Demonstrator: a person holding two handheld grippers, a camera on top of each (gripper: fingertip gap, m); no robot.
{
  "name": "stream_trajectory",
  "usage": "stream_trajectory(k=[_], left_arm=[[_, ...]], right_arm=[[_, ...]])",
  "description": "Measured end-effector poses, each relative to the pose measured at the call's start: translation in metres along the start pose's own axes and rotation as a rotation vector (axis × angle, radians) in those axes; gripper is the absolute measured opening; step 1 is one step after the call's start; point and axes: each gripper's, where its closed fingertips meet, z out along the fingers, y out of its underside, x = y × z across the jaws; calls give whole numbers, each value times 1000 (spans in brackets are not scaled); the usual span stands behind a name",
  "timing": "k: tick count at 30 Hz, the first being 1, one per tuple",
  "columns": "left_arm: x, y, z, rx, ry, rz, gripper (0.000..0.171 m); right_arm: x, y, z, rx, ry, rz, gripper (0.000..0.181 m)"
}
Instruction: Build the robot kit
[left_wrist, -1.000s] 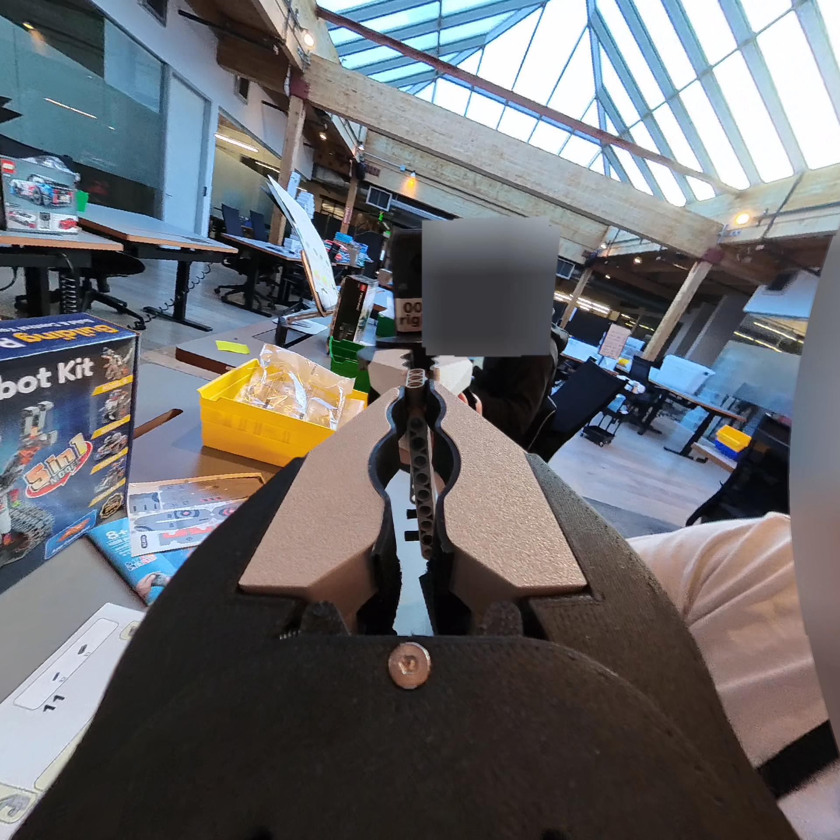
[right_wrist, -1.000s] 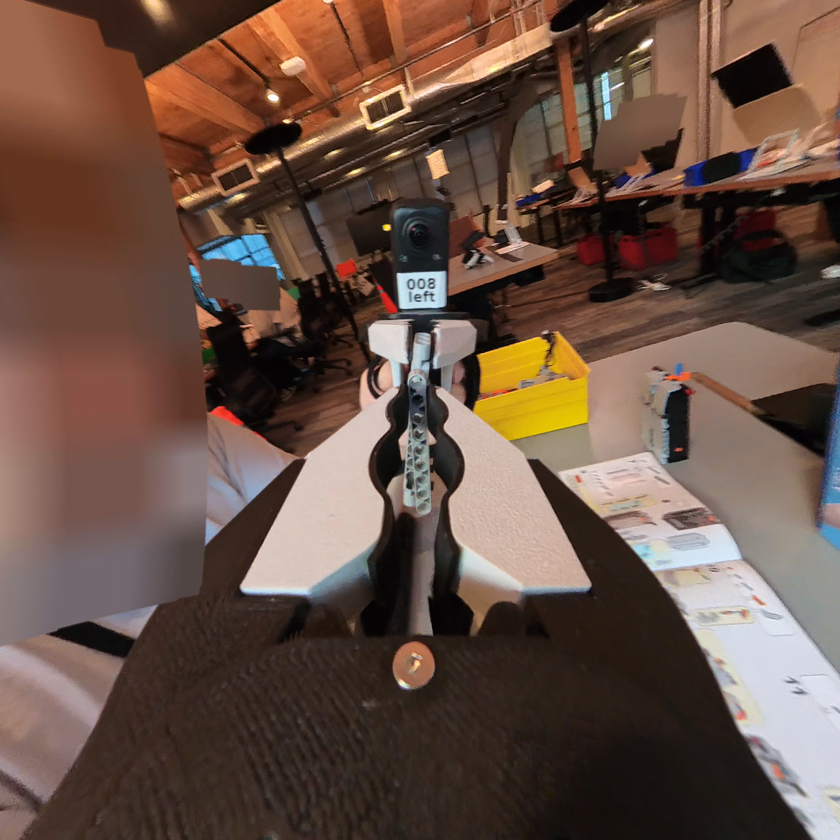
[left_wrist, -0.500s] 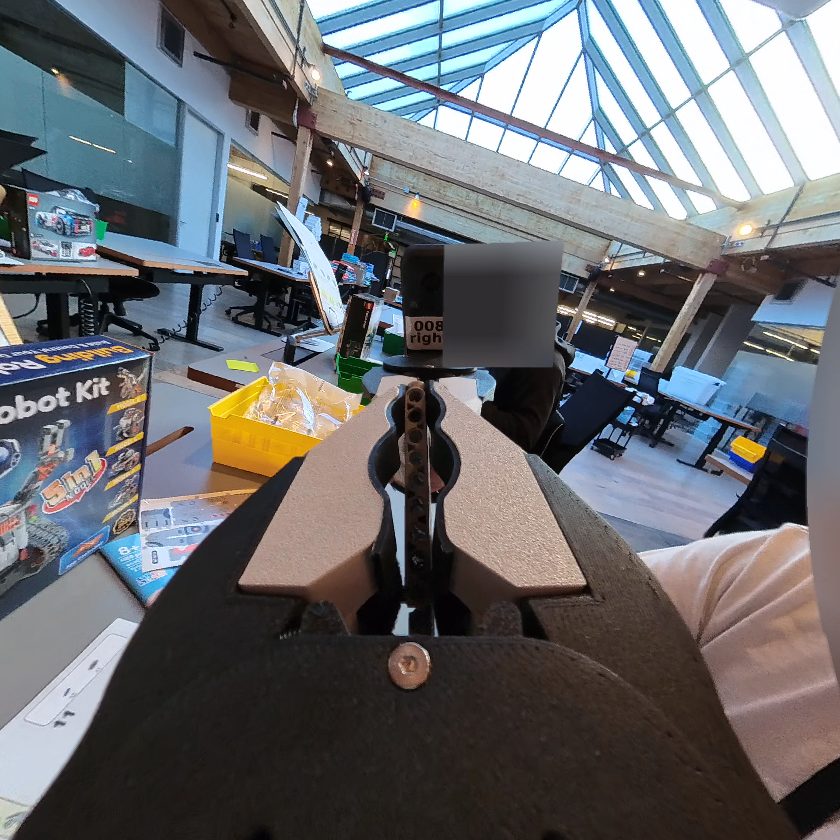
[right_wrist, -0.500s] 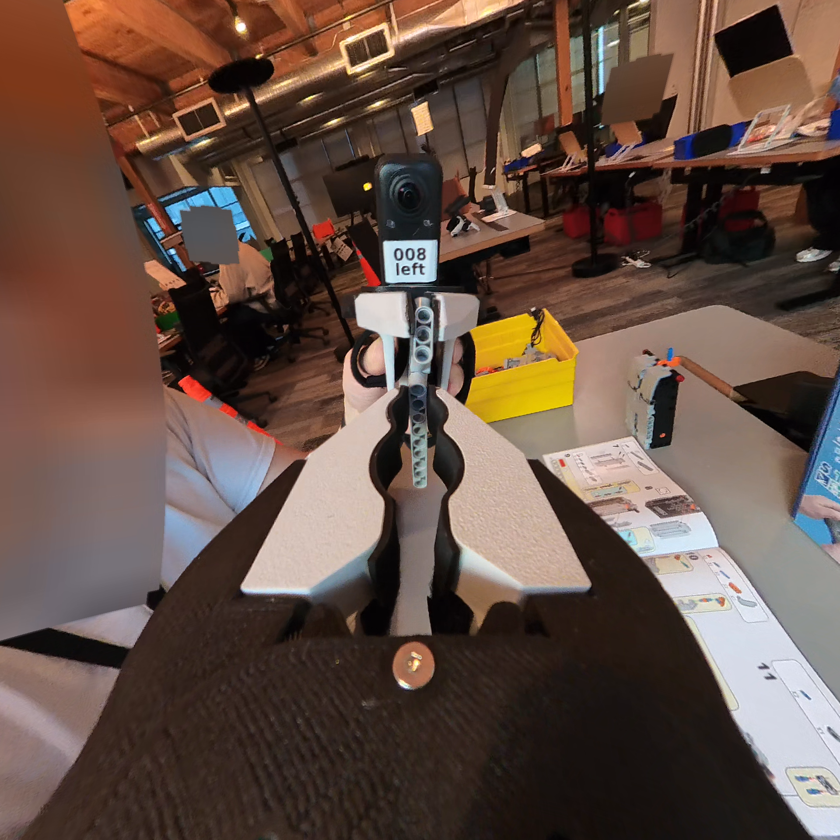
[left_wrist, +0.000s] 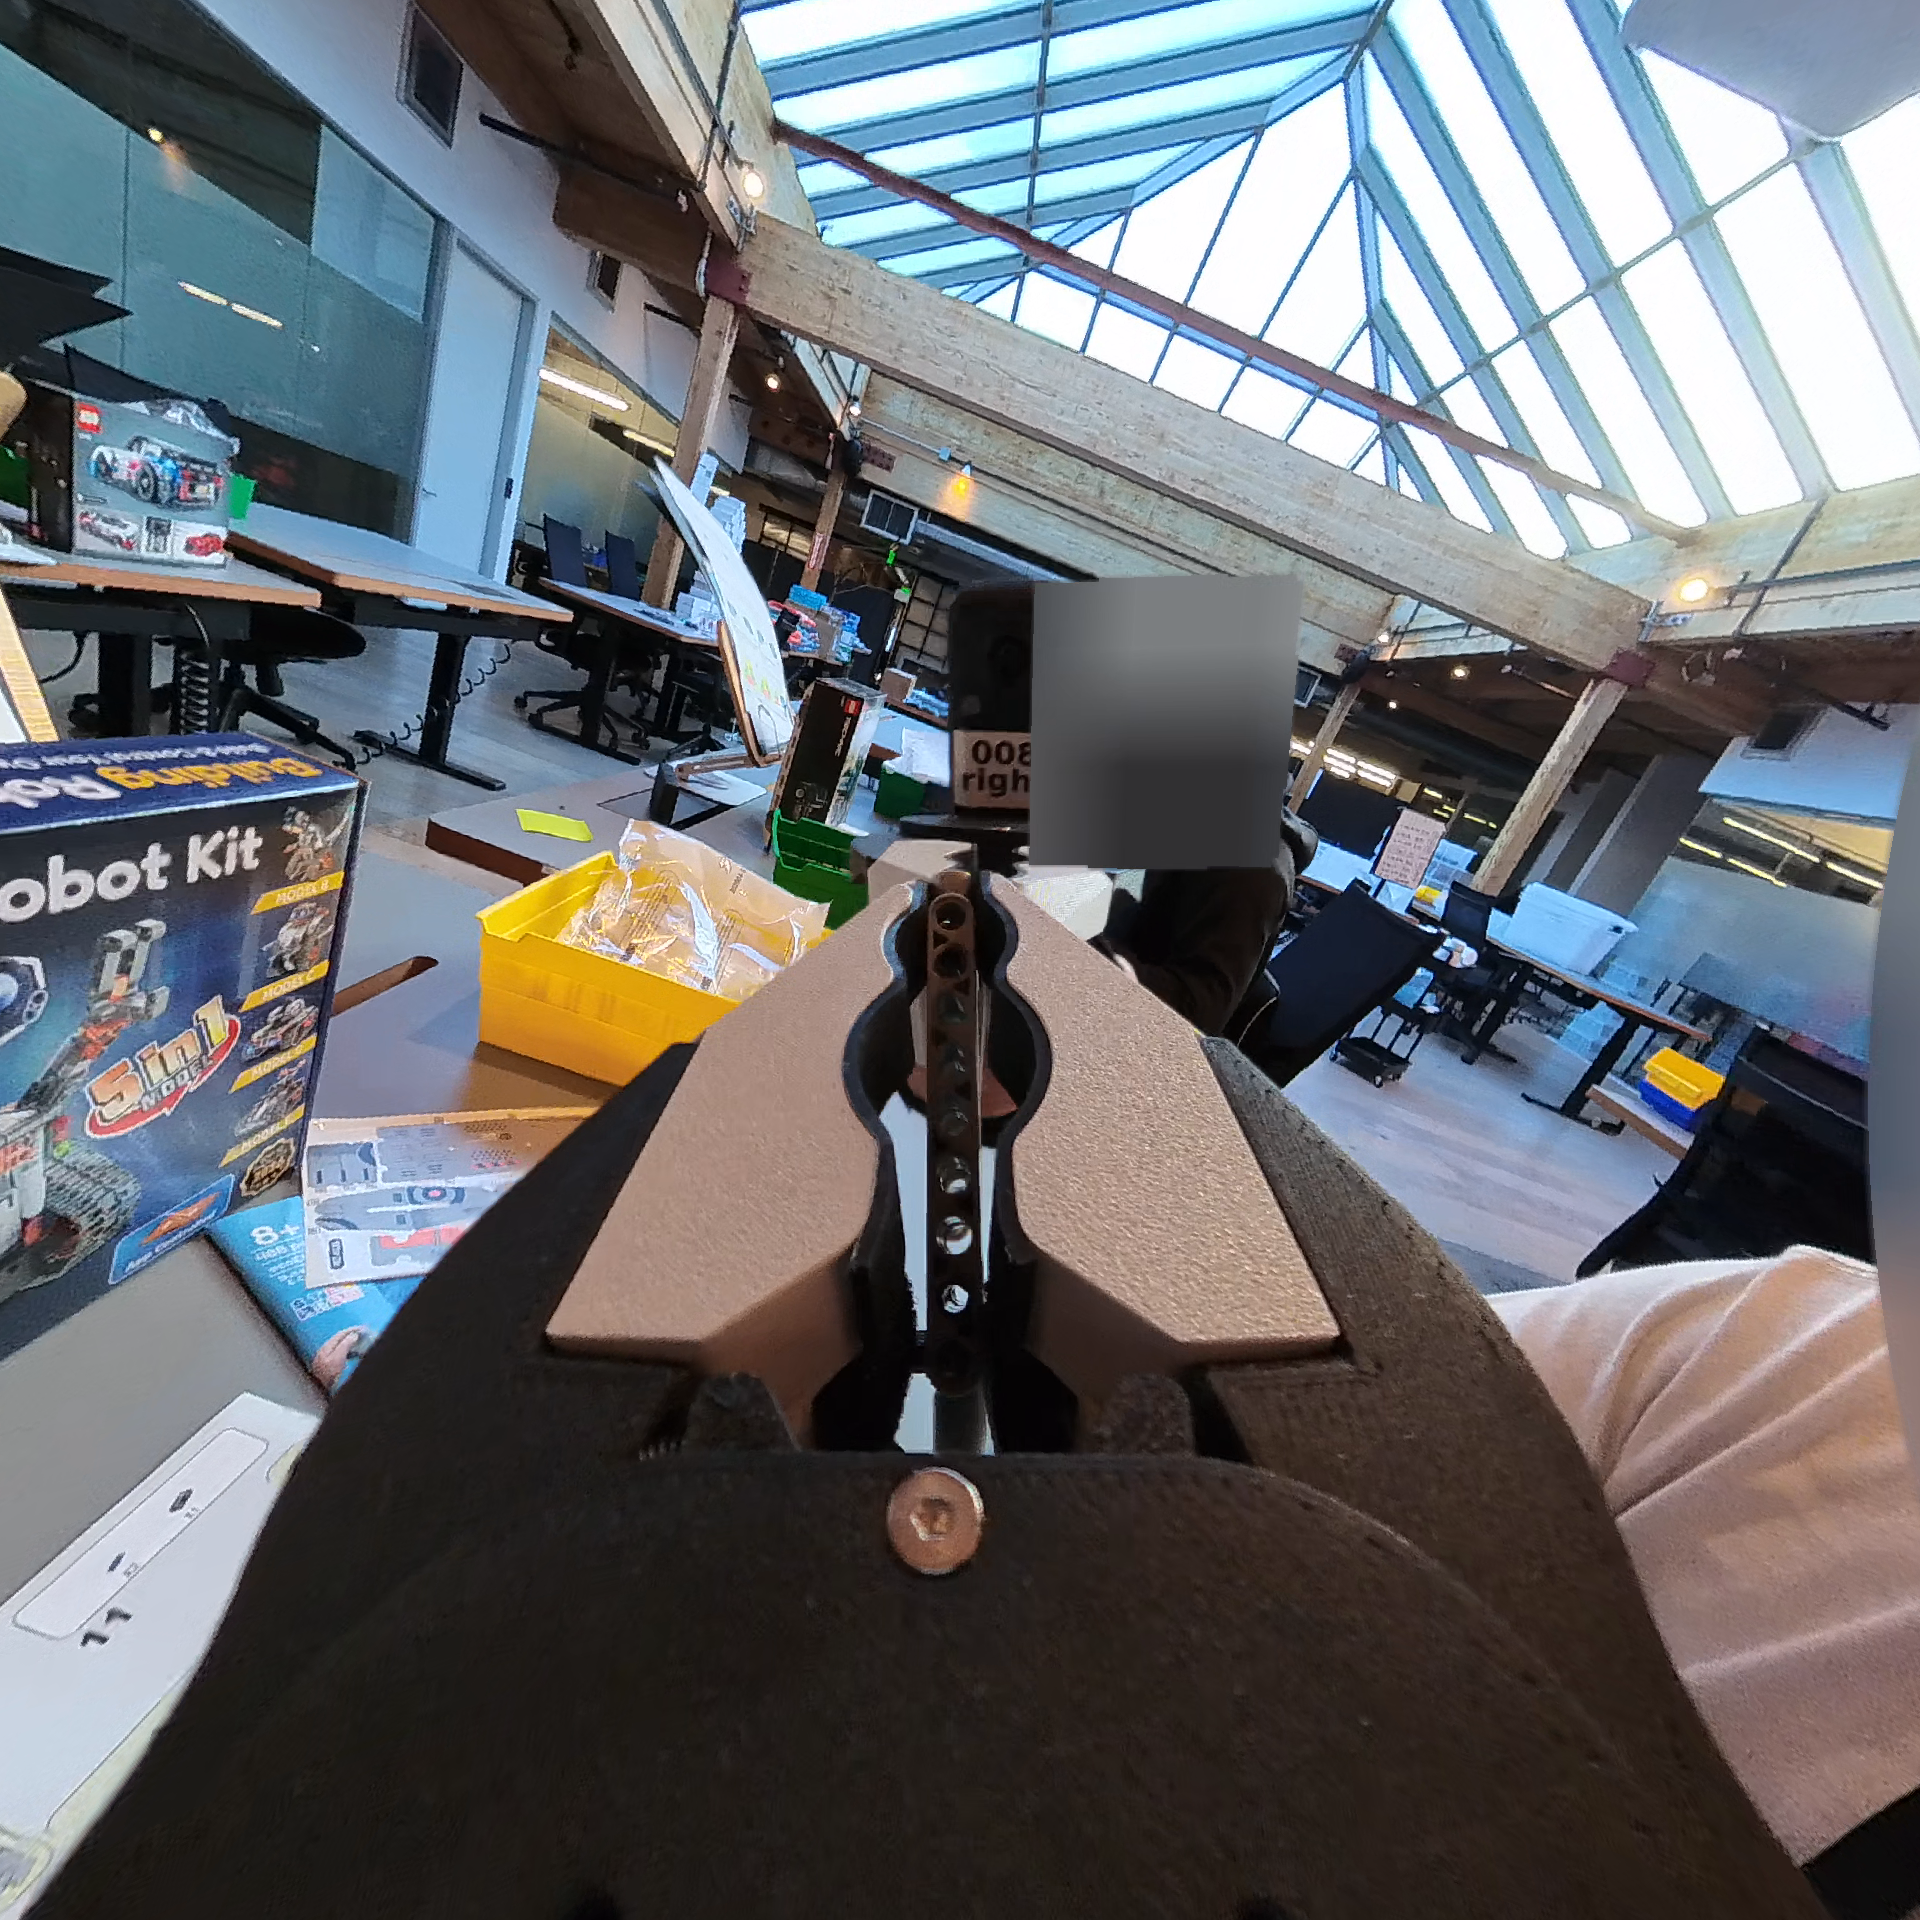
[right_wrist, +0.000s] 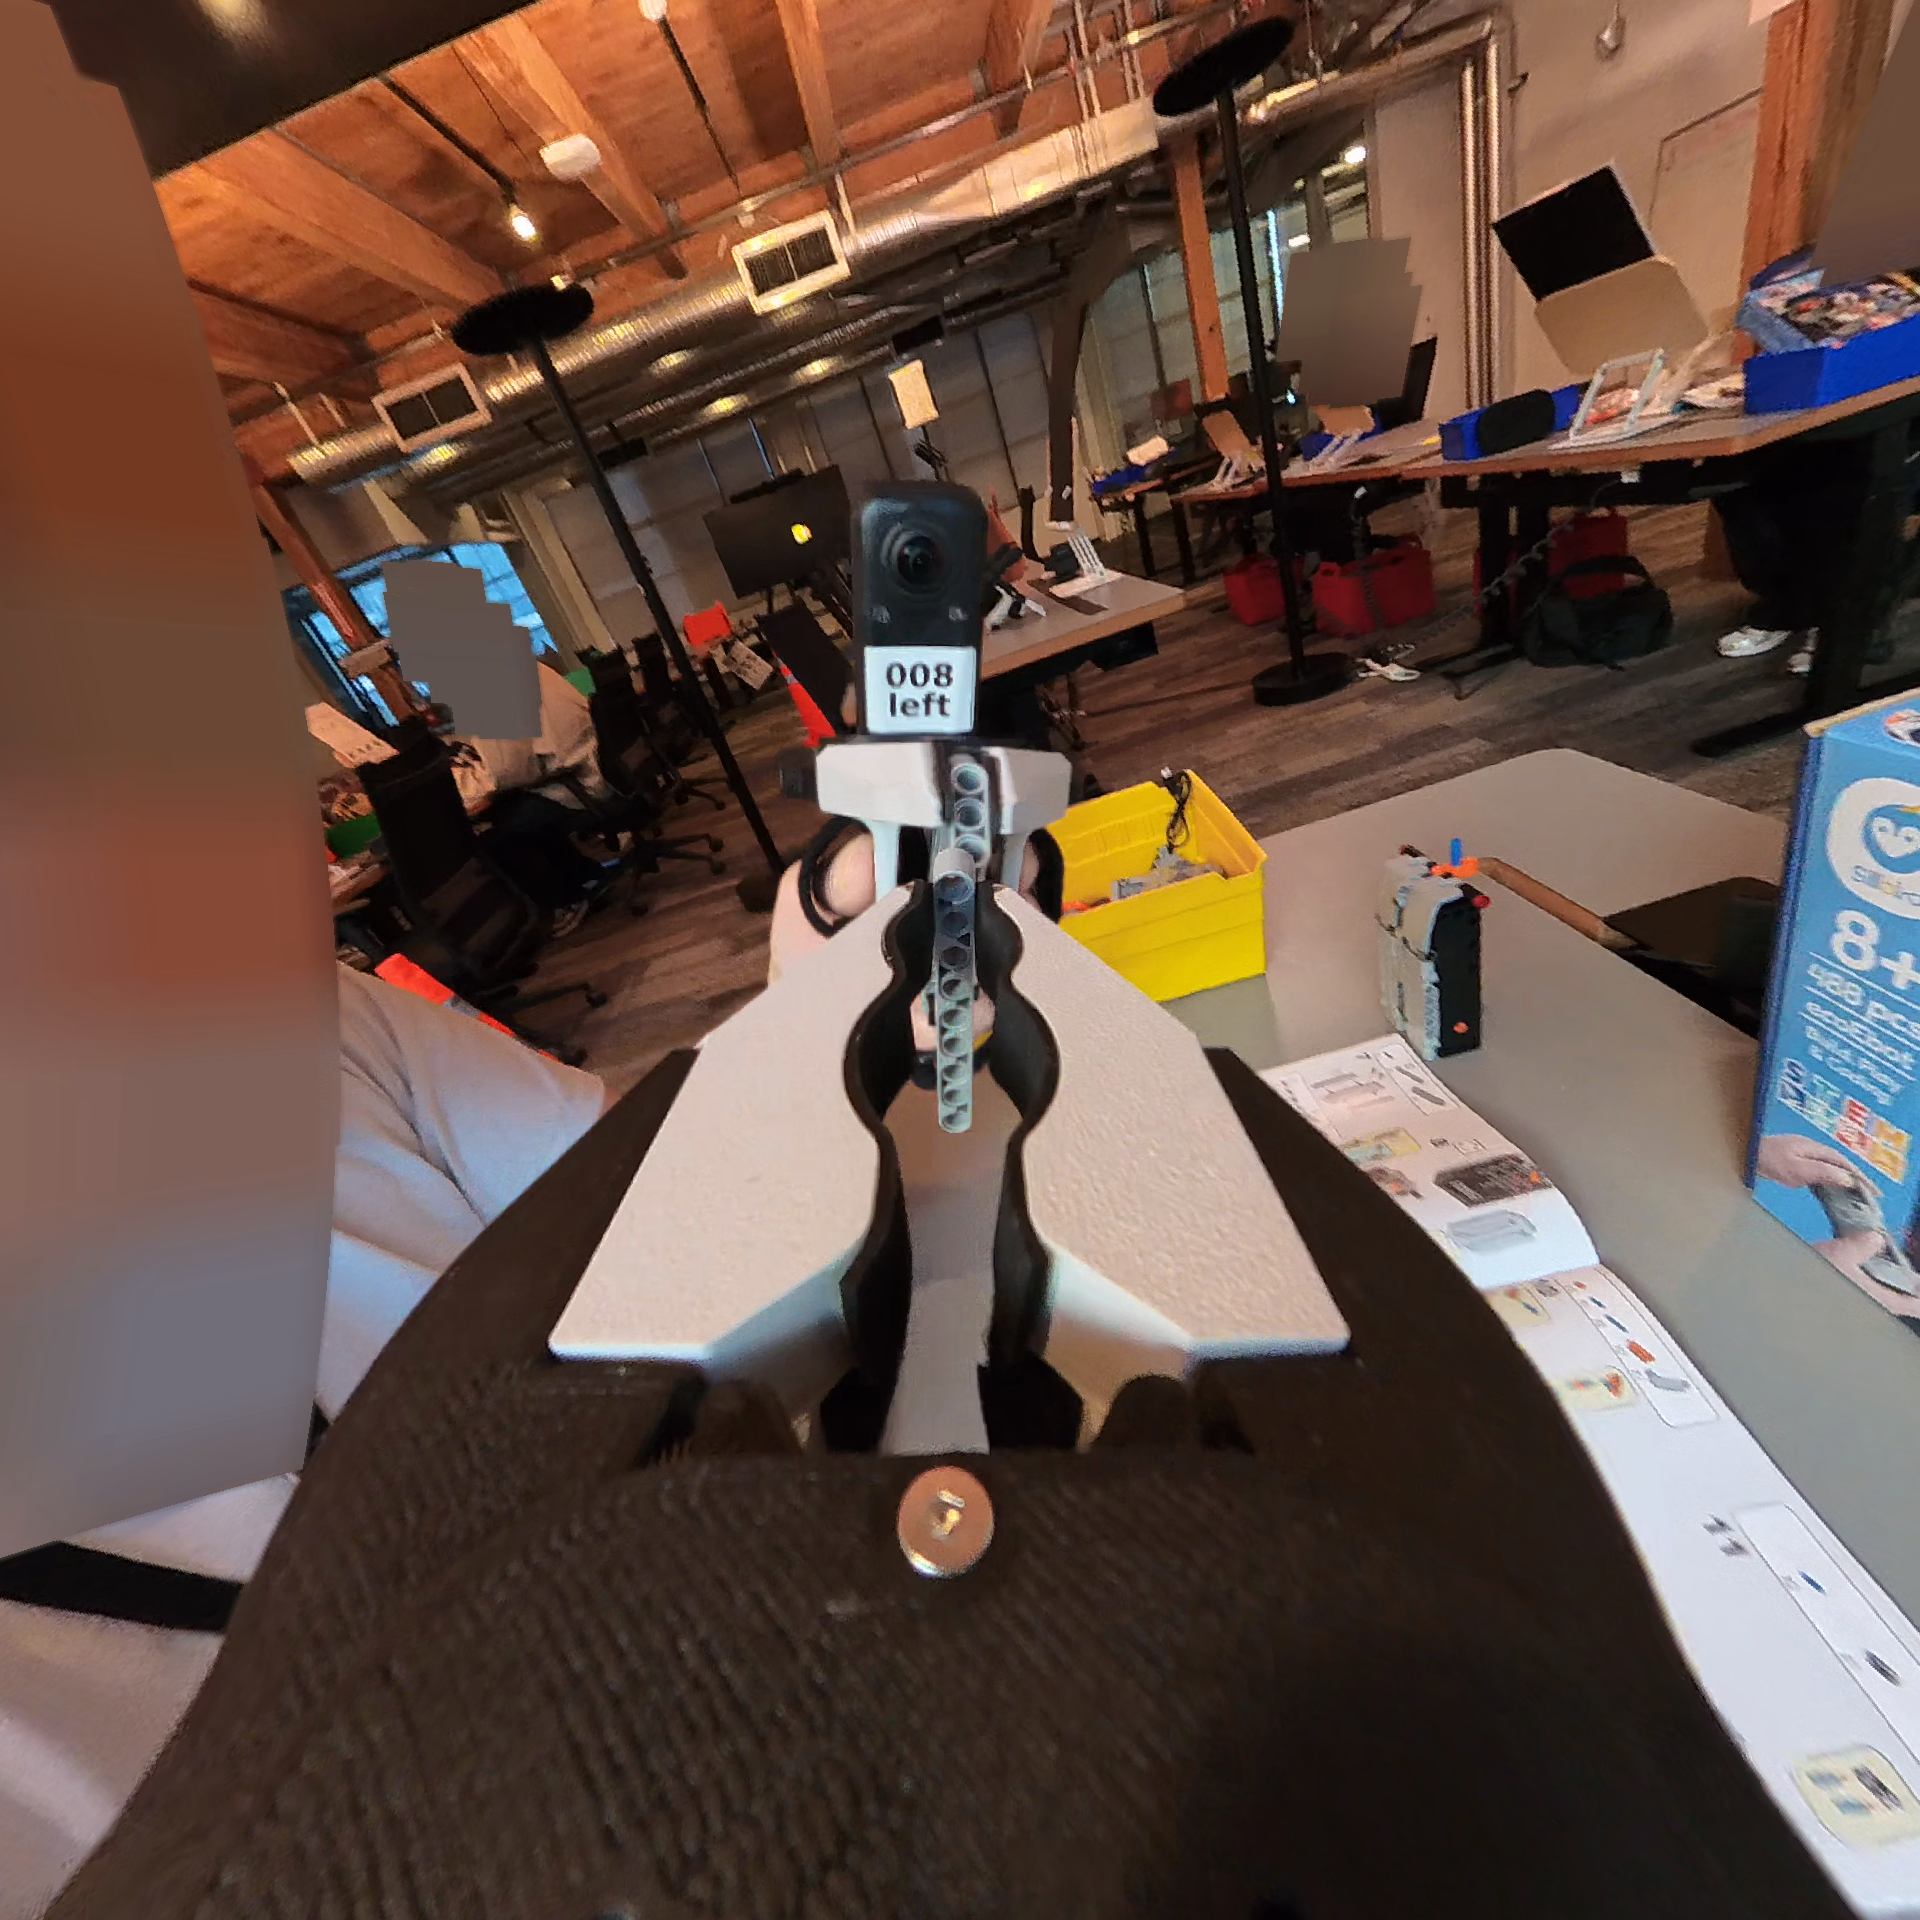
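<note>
My left gripper (left_wrist: 951, 894) is shut on a grey beam with a row of holes (left_wrist: 951, 1143) that runs back between its fingers. My right gripper (right_wrist: 951, 894) is shut on a light grey holed beam (right_wrist: 954, 1029). The two grippers face each other tip to tip in the air beside the table. In the right wrist view the left gripper (right_wrist: 940, 800) shows straight ahead with a beam end (right_wrist: 971, 805) between its fingers. I cannot tell whether this is one beam or two that meet. A hand holds the left gripper behind.
A grey table (right_wrist: 1610, 1091) bears an open instruction booklet (right_wrist: 1455, 1195), a small grey and black built block (right_wrist: 1429, 966), a yellow bin of parts (right_wrist: 1164, 925) and a blue box (right_wrist: 1849, 1039). A dark kit box (left_wrist: 156, 1039) and a yellow bin of bags (left_wrist: 582, 997) stand left. Less than 4 cm separates the two grippers' tips.
The beam reaches deeper between my left gripper's fingers than a second ago. Both grippers stay tip to tip and have shifted slightly over the table.
</note>
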Motion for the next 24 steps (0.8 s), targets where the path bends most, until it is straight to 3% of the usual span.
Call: stream_trajectory(k=[2, 3, 7, 9, 11, 17, 24], left_arm=[[-8, -1, -2, 14, -14, -26, 5], [-14, 0, -4, 15, -20, -45, 5], [-51, 17, -10, -39, -17, -206, 4], [-71, 23, -13, -33, -47, -255, 4], [-87, 30, -16, -57, -104, -245, 4], [-87, 11, -34, -20, -142, -187, 5], [-81, 1, -43, 4, -135, -173, 5]], right_arm=[[8, 18, -6, -106, 31, 1, 6], [16, 41, -12, -228, 52, 34, 7], [91, 177, -52, -928, 399, 161, 7], [99, 232, -62, -1187, 414, 191, 7], [106, 265, -75, -1377, 446, 82, 7], [108, 284, -68, -1451, 439, -174, 7], [105, 296, -65, -1454, 403, -214, 8]])
